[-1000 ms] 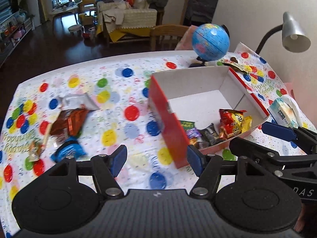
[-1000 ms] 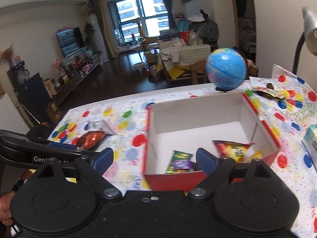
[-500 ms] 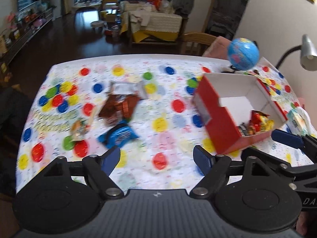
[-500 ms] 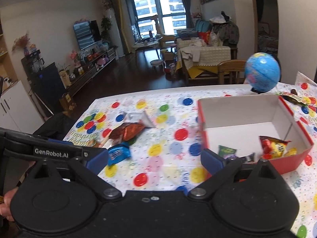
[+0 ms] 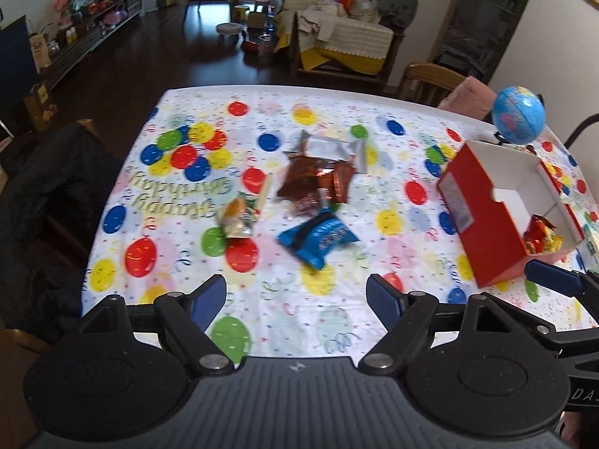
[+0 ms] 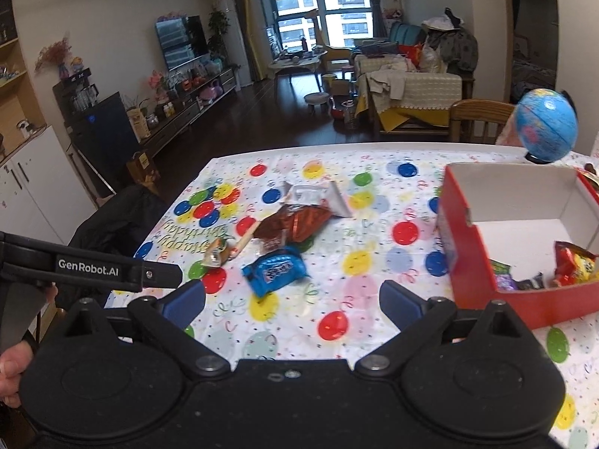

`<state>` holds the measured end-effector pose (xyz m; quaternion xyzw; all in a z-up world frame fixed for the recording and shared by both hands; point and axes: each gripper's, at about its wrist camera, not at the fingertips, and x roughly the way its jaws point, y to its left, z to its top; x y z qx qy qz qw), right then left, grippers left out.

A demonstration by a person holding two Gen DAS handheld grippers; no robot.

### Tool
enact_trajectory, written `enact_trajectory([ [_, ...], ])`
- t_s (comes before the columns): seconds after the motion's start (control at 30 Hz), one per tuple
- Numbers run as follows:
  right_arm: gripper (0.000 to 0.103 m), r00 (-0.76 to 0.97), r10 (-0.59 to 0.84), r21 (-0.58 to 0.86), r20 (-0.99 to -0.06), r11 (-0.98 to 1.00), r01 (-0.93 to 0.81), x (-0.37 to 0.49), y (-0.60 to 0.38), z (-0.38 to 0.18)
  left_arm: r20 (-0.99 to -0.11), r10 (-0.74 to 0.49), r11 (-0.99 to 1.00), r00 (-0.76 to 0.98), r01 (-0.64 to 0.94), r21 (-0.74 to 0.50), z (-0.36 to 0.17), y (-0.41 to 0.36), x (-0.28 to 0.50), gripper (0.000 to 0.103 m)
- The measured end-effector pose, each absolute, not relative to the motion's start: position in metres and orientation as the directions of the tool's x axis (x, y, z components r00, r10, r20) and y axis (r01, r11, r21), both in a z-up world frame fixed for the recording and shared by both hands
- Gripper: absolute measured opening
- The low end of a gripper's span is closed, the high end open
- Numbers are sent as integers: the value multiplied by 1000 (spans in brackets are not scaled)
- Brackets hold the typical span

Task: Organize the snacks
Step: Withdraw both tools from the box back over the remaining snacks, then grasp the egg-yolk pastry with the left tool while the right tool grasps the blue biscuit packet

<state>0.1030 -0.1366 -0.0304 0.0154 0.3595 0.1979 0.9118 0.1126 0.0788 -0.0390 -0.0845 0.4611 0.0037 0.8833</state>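
Observation:
A red box (image 5: 483, 220) (image 6: 471, 262) with a white inside stands at the table's right and holds several snack packets (image 6: 572, 265). Loose snacks lie mid-table: a blue packet (image 5: 318, 237) (image 6: 275, 269), a brown foil packet (image 5: 314, 183) (image 6: 295, 220), a silver packet (image 5: 337, 149) (image 6: 318, 196) and a small orange-green packet (image 5: 239, 217) (image 6: 217, 254). My left gripper (image 5: 297, 299) is open and empty, just short of the blue packet. My right gripper (image 6: 294, 299) is open and empty, near the front edge, left of the box.
A blue globe (image 5: 518, 114) (image 6: 546, 129) stands behind the box. A dark jacket on a chair (image 5: 45, 202) is at the table's left edge. A wooden chair (image 6: 479, 119) stands at the far side. The balloon-print tablecloth (image 5: 355, 325) covers the table.
Both grippers have swung left and pulled back from the box. The loose snacks now sit at the centre of both views and the box has shifted to the right.

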Motion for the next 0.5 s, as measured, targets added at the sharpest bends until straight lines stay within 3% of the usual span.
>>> enact_trajectory([
  [0.5, 99, 578, 430, 165, -693, 876, -453, 161, -99, -64, -869, 35, 963, 493, -248, -102, -87, 115, 170, 82],
])
